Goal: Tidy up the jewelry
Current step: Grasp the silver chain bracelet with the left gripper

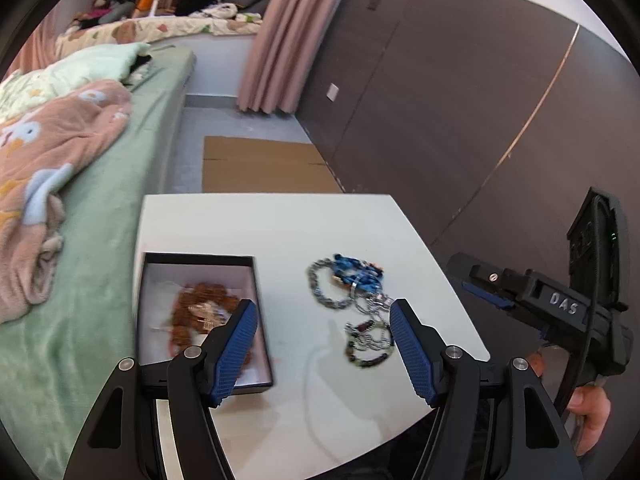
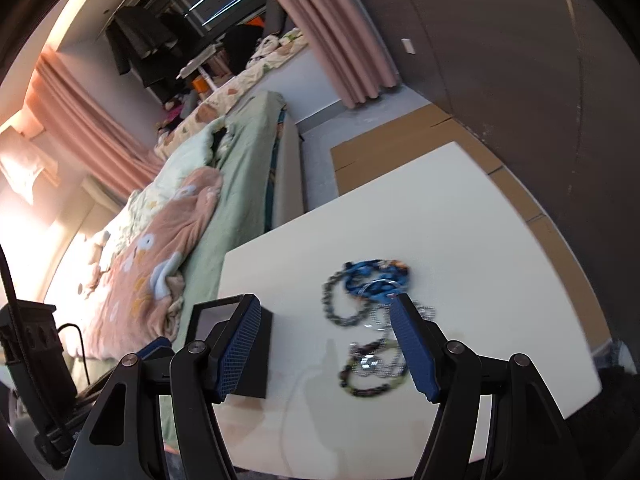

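**Inspector:** Take the box (image 1: 200, 316) as the reference. What lies in it?

**Onlooker:** It is a black box, open, white inside, sitting on the white desk (image 1: 280, 224) at the edge nearest the bed (image 1: 100, 240). A heap of brown beads (image 1: 200, 312) lies inside it, with something pale and glinting on top that is too blurred to name.

**Inspector:** And the remaining jewelry?

**Onlooker:** A tangled pile (image 1: 352, 304) rests on the desk to the right of the box, apart from it. Farthest from me is a blue piece (image 1: 354, 270), beside it a grey chain loop (image 1: 324, 288), and nearest me a dark beaded bracelet (image 1: 366, 350) mixed with silver chain. The right wrist view shows the same pile (image 2: 372, 320), blurred.

**Inspector:** State of the left claw (image 1: 324, 350)?

**Onlooker:** Released. Its blue pads stand wide apart with nothing between them, hanging above the desk between box and pile; one pad overlaps the box's near corner in its own view.

**Inspector:** The right claw (image 2: 326, 348)?

**Onlooker:** Also released and empty, above the near side of the pile. Seen from the left wrist, it is off to the right of the desk, a hand (image 1: 588, 408) gripping its handle.
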{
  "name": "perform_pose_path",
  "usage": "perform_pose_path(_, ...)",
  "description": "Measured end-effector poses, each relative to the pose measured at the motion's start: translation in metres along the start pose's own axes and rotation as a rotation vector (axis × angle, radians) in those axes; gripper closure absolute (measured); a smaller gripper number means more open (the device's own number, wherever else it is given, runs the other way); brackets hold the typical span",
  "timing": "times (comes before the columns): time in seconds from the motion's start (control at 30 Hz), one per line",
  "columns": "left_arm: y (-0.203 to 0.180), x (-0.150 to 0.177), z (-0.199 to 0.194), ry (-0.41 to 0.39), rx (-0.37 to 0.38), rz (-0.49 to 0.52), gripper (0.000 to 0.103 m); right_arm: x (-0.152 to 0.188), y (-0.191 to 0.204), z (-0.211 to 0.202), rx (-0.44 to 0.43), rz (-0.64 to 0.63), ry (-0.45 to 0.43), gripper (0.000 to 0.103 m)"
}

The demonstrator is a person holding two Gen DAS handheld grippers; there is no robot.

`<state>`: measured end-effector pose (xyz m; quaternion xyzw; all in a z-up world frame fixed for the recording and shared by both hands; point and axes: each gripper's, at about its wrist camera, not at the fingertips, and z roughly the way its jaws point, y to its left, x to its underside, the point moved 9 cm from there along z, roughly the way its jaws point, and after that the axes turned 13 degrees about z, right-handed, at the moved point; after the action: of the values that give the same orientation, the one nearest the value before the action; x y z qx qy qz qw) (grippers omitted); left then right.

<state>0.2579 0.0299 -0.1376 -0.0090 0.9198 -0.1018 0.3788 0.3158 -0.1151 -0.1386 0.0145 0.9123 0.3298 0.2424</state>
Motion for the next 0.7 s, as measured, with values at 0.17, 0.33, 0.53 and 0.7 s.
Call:
perform_pose_path(0.17,-0.021,-0.005,0.016,0.023,-0.007,0.014,0.02,-0.011,-0.016,-0.016,-0.017,0.009,0.001,0.034)
perform_pose_path(0.33,-0.039,-0.012,0.028,0.033,-0.015,0.031,0.019,-0.023,-0.034,-0.027,-0.067,0.068,-0.003,0.015)
perform_pose_path(0.53,-0.056,-0.011,0.052,0.079,-0.026,0.067,0.02,-0.035,-0.069,-0.042,-0.077,0.136,0.007,0.01)
perform_pose_path(0.7,-0.063,-0.008,0.077,0.1,-0.018,0.074,0.022,-0.038,-0.089,-0.049,-0.068,0.175,0.015,0.01)
